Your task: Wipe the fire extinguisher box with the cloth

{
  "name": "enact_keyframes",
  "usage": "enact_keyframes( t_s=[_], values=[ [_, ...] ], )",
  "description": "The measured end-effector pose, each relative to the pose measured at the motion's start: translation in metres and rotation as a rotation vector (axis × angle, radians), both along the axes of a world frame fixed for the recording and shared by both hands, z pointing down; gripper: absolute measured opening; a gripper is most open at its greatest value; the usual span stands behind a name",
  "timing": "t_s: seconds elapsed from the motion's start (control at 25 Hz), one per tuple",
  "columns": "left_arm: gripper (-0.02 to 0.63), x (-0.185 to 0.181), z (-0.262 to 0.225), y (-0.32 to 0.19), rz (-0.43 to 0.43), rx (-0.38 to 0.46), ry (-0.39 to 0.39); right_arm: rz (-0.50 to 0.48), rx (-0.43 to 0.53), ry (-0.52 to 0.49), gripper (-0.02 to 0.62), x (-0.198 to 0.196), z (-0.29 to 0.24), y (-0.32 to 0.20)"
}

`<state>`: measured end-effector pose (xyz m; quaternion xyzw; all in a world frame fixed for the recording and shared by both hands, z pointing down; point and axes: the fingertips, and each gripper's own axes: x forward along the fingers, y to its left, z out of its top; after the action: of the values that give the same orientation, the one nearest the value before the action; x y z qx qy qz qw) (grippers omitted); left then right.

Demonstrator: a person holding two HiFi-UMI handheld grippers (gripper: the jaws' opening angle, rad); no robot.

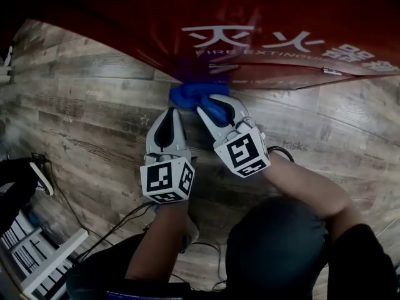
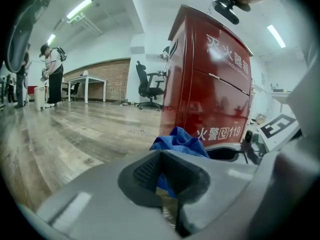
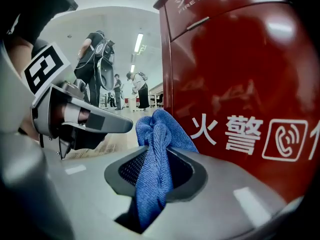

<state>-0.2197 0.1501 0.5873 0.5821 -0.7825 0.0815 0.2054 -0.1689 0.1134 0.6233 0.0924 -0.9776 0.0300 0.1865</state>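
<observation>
On wood-grain plank floor (image 1: 87,105) | glossy red fire extinguisher box (image 1: 125,17), tall and flat-sided | we see the crumpled blue cloth (image 1: 194,95) at its base | right gripper (image 1: 209,111) jaws clamp a fold | left gripper (image 1: 175,110) jaws narrow, perhaps nipping its edge

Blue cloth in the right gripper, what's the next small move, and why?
Probably push the right gripper forward so the cloth presses flat on the red box, then start a sideways stroke. The gripper is shut on the bunched cloth, which sits low beside the box front, near the floor; firm contact isn't evident.
</observation>
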Motion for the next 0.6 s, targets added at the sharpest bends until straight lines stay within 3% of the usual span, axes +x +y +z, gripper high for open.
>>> enact_keyframes(
  t_s=[0.24, 0.4, 0.6],
  values=[
    [0.0, 0.011, -0.031, -0.018, 0.036, 0.102, 0.003, 0.048, 0.055, -0.024, 0.111, 0.025, -0.037, -0.013],
    [0.0, 0.049, -0.073, -0.056, 0.138, 0.176, -0.02, 0.176, 0.057, -0.054, 0.111, 0.066, -0.074, -0.044],
    [0.0, 0.102, -0.102, -0.082, 0.205, 0.198, 0.037, 0.351, 0.029, -0.056, 0.11, 0.137, -0.115, -0.074]
  ],
)
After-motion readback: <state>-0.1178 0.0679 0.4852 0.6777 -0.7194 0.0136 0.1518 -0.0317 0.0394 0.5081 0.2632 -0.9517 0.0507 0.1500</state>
